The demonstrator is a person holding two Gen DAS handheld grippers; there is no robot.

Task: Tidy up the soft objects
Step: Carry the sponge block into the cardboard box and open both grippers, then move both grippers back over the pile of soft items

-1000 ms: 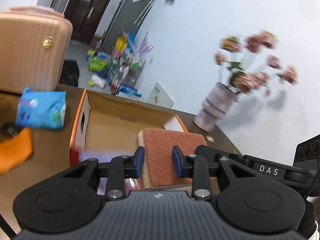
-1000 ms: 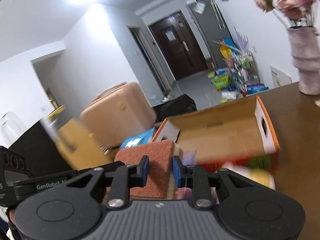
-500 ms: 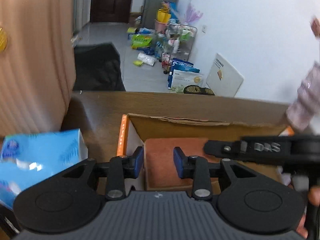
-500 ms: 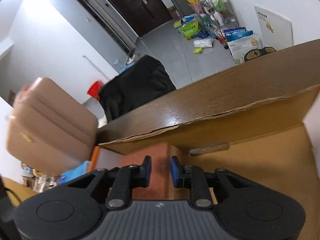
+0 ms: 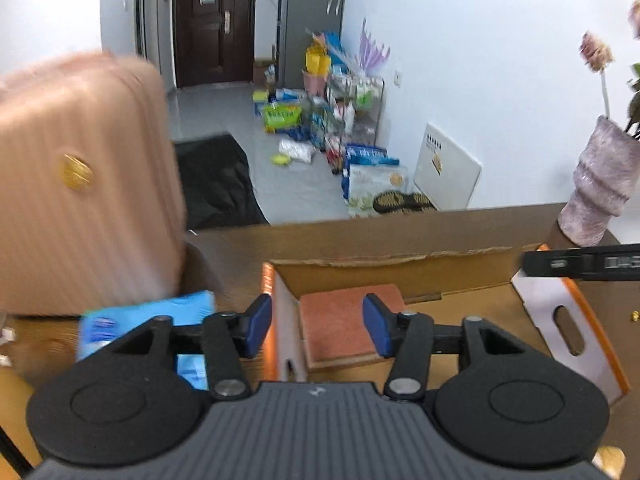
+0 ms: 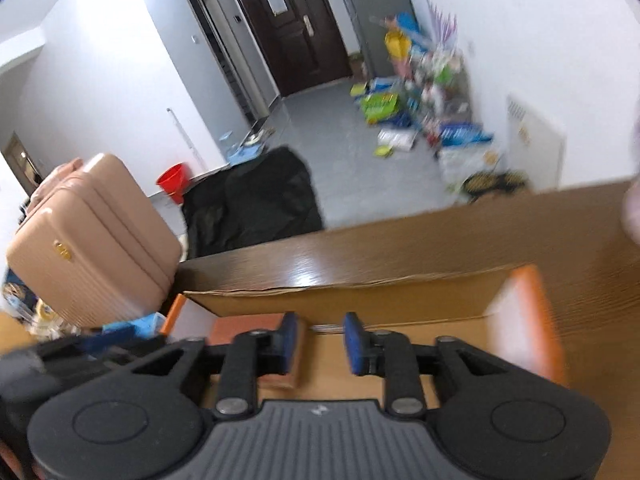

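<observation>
both claws have just been opening. a second ago each pinched the terracotta scouring sponge (image 5: 346,322) above the cardboard box (image 5: 400,270); now the sponge lies flat in the box's left near corner. left claw (image 5: 316,330): jaws parted wider than the sponge, pads clear of it, nothing gripped. right claw (image 6: 318,342): jaws apart, sponge just left of its left pad, gap between the pads bare.

left view only: pale ribbed vase (image 5: 600,192) on the desk (image 5: 360,232), the box's white end flap with an oval hand slot, right claw's black bar at the far right. right view only: red bucket (image 6: 173,182) on the floor.

both views: ribbed pink suitcase (image 5: 80,184), blue tissue pack (image 5: 160,316) left of the box. box: corrugated, torn rim, orange edges.
</observation>
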